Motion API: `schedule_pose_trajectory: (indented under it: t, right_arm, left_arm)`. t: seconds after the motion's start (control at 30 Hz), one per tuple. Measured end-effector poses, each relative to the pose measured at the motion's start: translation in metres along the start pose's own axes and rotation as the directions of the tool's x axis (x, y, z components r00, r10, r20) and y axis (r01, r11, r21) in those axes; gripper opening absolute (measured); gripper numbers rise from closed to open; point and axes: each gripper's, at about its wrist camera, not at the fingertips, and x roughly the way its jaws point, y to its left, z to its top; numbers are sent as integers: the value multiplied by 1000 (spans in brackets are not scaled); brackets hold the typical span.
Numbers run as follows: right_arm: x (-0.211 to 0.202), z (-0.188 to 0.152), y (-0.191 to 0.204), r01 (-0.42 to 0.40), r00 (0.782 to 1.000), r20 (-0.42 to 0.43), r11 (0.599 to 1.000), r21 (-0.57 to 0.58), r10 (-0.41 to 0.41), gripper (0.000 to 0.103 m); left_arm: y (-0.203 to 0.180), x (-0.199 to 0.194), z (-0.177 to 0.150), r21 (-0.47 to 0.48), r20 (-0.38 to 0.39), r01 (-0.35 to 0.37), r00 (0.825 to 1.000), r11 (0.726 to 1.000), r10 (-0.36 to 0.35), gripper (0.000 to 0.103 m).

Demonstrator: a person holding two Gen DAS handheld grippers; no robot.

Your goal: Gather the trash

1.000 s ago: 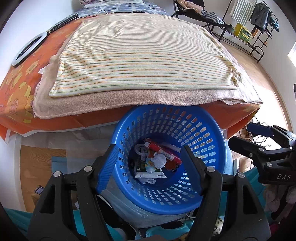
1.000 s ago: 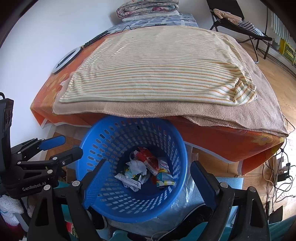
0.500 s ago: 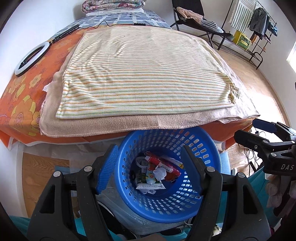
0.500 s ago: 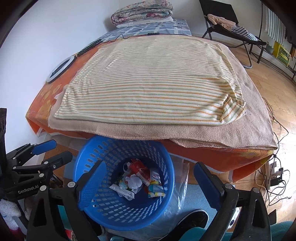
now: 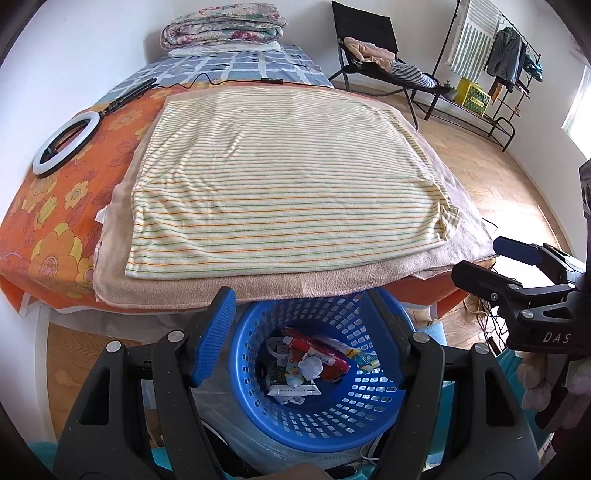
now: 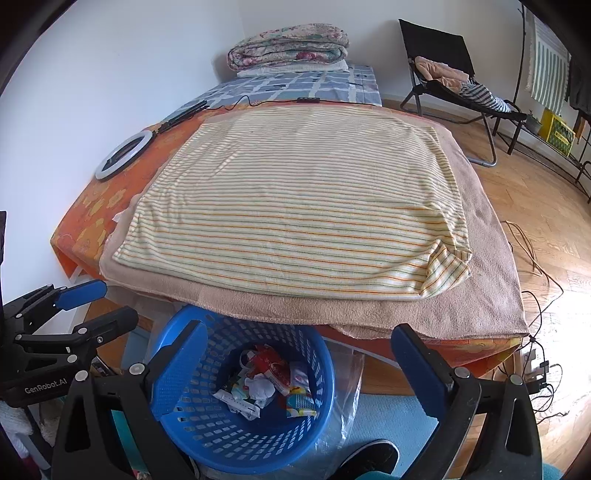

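Observation:
A blue perforated basket [image 5: 373, 413] stands on the floor at the foot of the bed, also in the right wrist view [image 6: 207, 439]. It holds several pieces of trash [image 5: 314, 362]: a red wrapper, crumpled white paper and printed packets, seen too in the right wrist view [image 6: 266, 384]. My left gripper [image 5: 297, 336] is open and empty, above the basket. My right gripper [image 6: 299, 358] is open and empty, above the basket's right side. Each gripper shows in the other's view, the right one [image 5: 517, 273] and the left one [image 6: 77, 306].
The bed carries a striped towel [image 5: 280, 184] over a beige blanket [image 6: 487, 288] on an orange floral sheet [image 5: 44, 214]. A ring light [image 5: 64, 142] lies at its left. Folded quilts [image 5: 221, 27] sit at the far end. A chair [image 6: 454, 85] and cables [image 6: 535, 258] are at right.
Both grippers have risen and pulled back from the basket, so it looks smaller and lower and more of the bed shows. Both stay open and empty.

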Motion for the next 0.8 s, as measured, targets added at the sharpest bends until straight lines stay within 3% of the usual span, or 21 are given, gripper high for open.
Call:
schedule_pose_trajectory:
  t: [0.13,0.2,0.5,0.8]
  right_arm:
    - [-15,8,1,-17,999,44,1000,0,17,101]
    - [-24,13,2,-24,997,71,1000,-3,24,101]
    - [-68,28,2,-57,979,194,998,0,56,103]
    - [-92,39,0,-82,963,257,997,4,78,103]
  left_arm:
    - [0,-21,16,-11,55,-6,998,1000,6,74]
    - [0,-34,24,-12,90,-5,996,1000,6,83]
    - [-9,-86,49,-2,236,-6,972,1000,6,95]
    - [-13,-101,56,-11,258,2,966,1000,1,102]
